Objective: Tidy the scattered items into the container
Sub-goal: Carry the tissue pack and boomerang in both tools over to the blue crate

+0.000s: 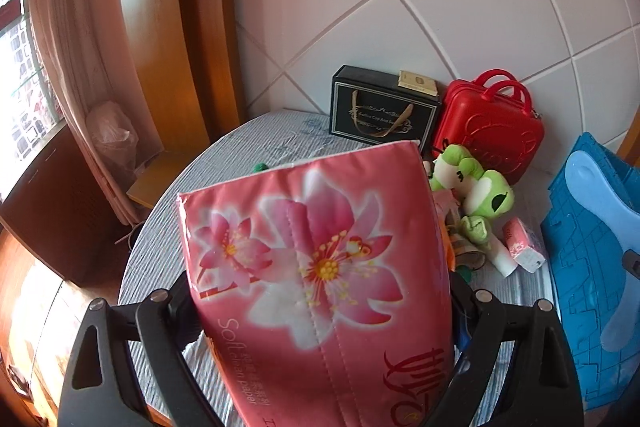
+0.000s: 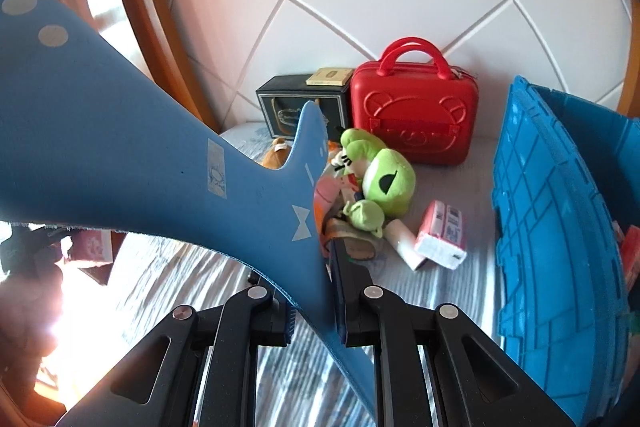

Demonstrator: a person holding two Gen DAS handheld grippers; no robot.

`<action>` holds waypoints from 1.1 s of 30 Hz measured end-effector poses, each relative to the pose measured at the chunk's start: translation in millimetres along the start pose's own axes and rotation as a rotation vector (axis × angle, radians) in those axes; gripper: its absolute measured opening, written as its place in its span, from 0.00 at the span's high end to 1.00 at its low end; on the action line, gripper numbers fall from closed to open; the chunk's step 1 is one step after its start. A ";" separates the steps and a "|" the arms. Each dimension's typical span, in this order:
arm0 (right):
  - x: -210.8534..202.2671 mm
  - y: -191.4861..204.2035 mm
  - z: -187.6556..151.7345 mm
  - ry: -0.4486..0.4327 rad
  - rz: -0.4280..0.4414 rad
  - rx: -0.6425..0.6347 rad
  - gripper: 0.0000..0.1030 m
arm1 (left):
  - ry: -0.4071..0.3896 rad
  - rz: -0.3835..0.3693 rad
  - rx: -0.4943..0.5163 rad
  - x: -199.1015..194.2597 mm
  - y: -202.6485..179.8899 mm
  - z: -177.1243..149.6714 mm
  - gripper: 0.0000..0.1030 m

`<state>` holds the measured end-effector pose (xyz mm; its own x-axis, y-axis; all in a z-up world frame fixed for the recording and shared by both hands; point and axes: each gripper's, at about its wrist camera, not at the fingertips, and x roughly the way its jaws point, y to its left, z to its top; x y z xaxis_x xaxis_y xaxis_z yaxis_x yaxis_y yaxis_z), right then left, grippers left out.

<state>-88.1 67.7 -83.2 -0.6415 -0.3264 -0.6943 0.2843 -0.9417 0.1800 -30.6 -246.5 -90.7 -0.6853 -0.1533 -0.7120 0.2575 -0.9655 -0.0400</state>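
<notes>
My left gripper (image 1: 320, 311) is shut on a large pink flowered tissue pack (image 1: 316, 267) and holds it above the table. My right gripper (image 2: 316, 287) is shut on a flat blue whale-shaped board (image 2: 140, 155) with white spots; this board also shows in the left wrist view (image 1: 600, 227) in front of the crate. The blue plastic crate (image 2: 560, 227) stands at the right, also seen in the left wrist view (image 1: 576, 291). On the table lie a green frog plush (image 2: 380, 179), a small pink tissue packet (image 2: 442, 235) and a white tube (image 2: 404, 241).
A red bear-embossed case (image 2: 416, 111) and a black gift box (image 2: 296, 103) with a small tan box (image 2: 328, 77) on top stand against the tiled wall. A brown plush (image 2: 276, 155) lies behind the board. The round table (image 1: 160, 227) has a striped cloth.
</notes>
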 end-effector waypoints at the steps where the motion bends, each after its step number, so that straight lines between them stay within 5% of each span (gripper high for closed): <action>1: -6.9 -4.5 -1.1 -0.005 0.000 0.009 0.86 | -0.005 -0.009 0.011 -4.1 -9.0 2.2 0.11; 33: -198.9 -195.8 -15.5 -0.219 -0.090 0.177 0.86 | -0.119 -0.326 0.357 -118.6 -330.1 19.6 0.11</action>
<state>-5.2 318.2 8.9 -0.8022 -0.2330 -0.5498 0.1031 -0.9610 0.2568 -47.7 86.2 20.6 -0.7699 0.1655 -0.6163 -0.2180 -0.9759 0.0103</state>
